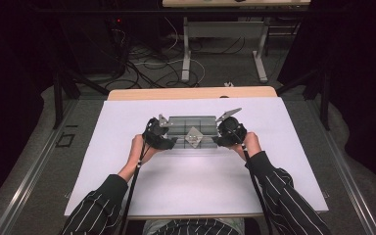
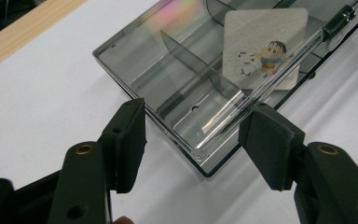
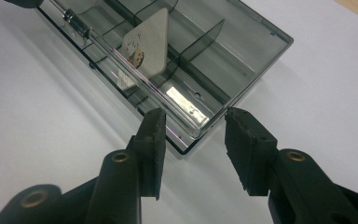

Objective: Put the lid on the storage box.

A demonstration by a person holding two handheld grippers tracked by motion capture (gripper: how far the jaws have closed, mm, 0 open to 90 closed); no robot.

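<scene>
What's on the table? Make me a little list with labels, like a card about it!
box: clear smoky grey plastic box with dividers, lying on the white sheet
inside the box: one square white card with a cartoon child on it, lying askew across the dividers
left gripper: at one corner of the box, jaws apart, pads not pressing on it
right gripper: at another corner, jaws apart, not pressing either
table: wooden edge past the sheet

No word, brand or number can be read anywhere; the one sign is a small cartoon figure printed on the white square card (image 2: pixel 264 49) lying in the smoky clear compartment box (image 2: pixel 135 63).
</scene>
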